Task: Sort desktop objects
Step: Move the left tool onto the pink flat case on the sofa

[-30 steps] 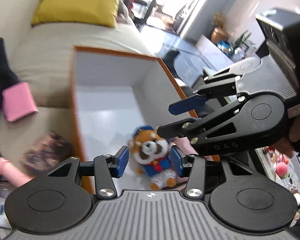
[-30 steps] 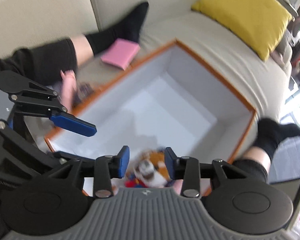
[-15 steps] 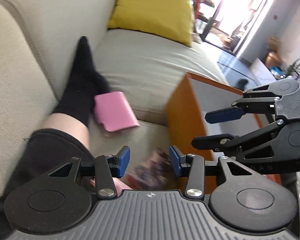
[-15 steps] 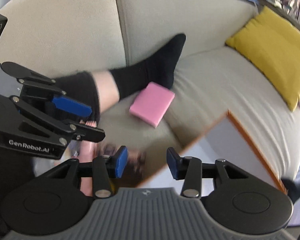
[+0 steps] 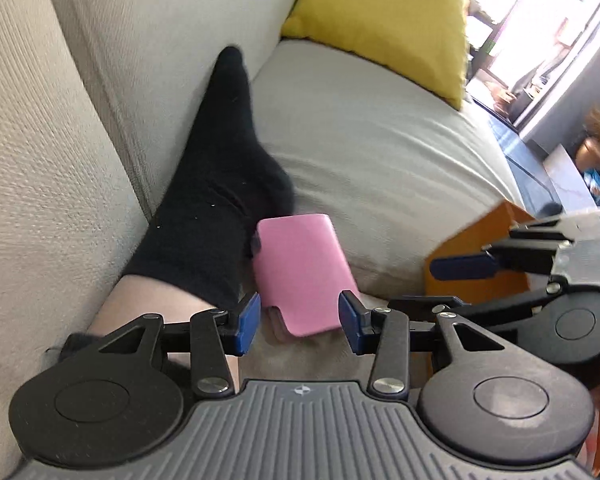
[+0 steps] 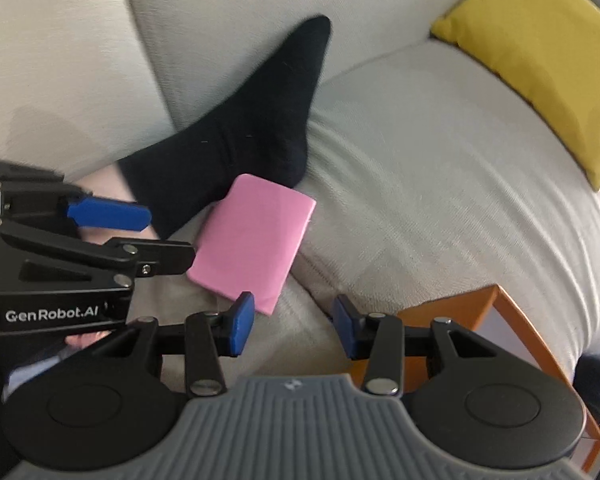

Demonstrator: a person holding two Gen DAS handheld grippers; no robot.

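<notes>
I found both grippers pitched steeply down over the sofa seat [image 5: 380,152]. My left gripper [image 5: 296,322] stood with its jaws spread and nothing between the pads; the near end of the pink case [image 5: 300,272] lay in line with the gap, but I could not tell its height below the pads. My right gripper [image 6: 292,328] was likewise spread and empty, over bare cushion just right of the case [image 6: 252,240]; its jaws had opened a little in the last second. The case lay flat on the seat cushion, its far left corner touching or all but touching a foot in a black sock [image 5: 220,184] that rested against the sofa back. The left view showed a darker flat thing under the near end of the case, too blurred to name; the right view did not show it. The left view showed the right gripper [image 5: 460,268] at the right edge, in front of the orange box [image 5: 476,248]. The right view showed the left gripper [image 6: 108,214] at the left, beside the case, with the box's orange rim [image 6: 516,320] near right, close to my own right finger. A yellow cushion [image 6: 540,36] lay far right, well apart. Open seat lay right of and beyond the case; the foot closed off its left side.
</notes>
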